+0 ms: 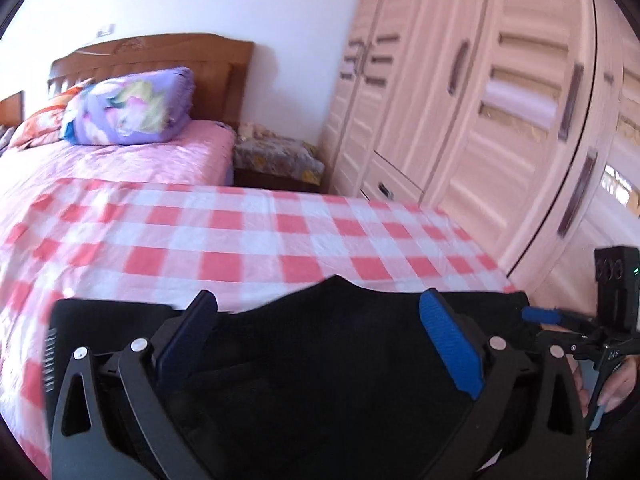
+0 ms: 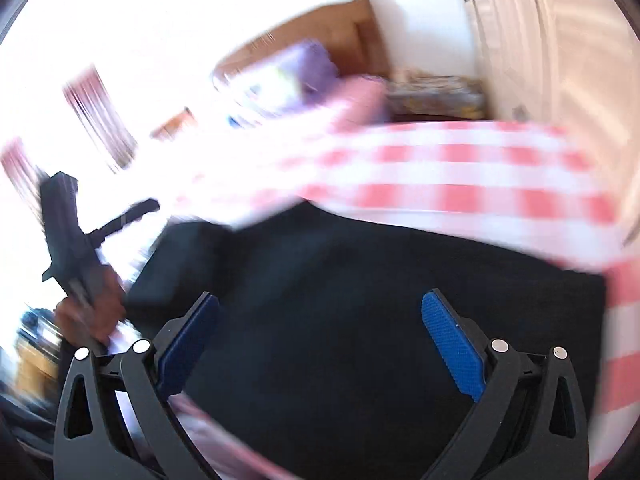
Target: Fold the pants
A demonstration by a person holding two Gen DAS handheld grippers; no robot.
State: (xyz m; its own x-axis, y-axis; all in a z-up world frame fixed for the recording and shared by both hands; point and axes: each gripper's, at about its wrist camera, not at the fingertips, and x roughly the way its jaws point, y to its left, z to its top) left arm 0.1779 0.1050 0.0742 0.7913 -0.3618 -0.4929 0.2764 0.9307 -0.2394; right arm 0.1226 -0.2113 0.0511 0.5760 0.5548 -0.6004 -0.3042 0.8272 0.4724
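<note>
The blue-padded fingers (image 1: 452, 344) of the left gripper (image 1: 320, 324) are seen spread wide apart, with nothing pinched between them; the fingers (image 2: 452, 344) of the right gripper (image 2: 320, 328) are likewise held wide apart and empty. Beneath both pairs lie the black pants (image 1: 320, 360), spread flat on the bed's near end, over a red-and-white checked cloth (image 1: 248, 240). In the left wrist view the pants' near part is hidden by the gripper frame and cut off by the lower edge; a raised fold is seen at their far edge. How many layers are stacked cannot be made out — the fabric is uniformly dark.

The right wrist view is heavily smeared by motion, so only the dark mass of the pants (image 2: 380, 300) on the checked cloth (image 2: 460, 176) can be read with any certainty. At its left edge the left gripper (image 2: 148, 206) is seen, held in the person's hand (image 2: 90, 314). The right gripper (image 1: 538, 314) is caught at the right border of the left wrist view, partly cut off.

Beyond the checked cloth a pink bedsheet (image 1: 132, 160) is seen, with a folded lilac floral quilt (image 1: 132, 108) against a wooden headboard (image 1: 168, 56). A nightstand with a patterned cover (image 1: 276, 156) stands beside the bed, and a pale wardrobe (image 1: 480, 100) fills the right wall.
</note>
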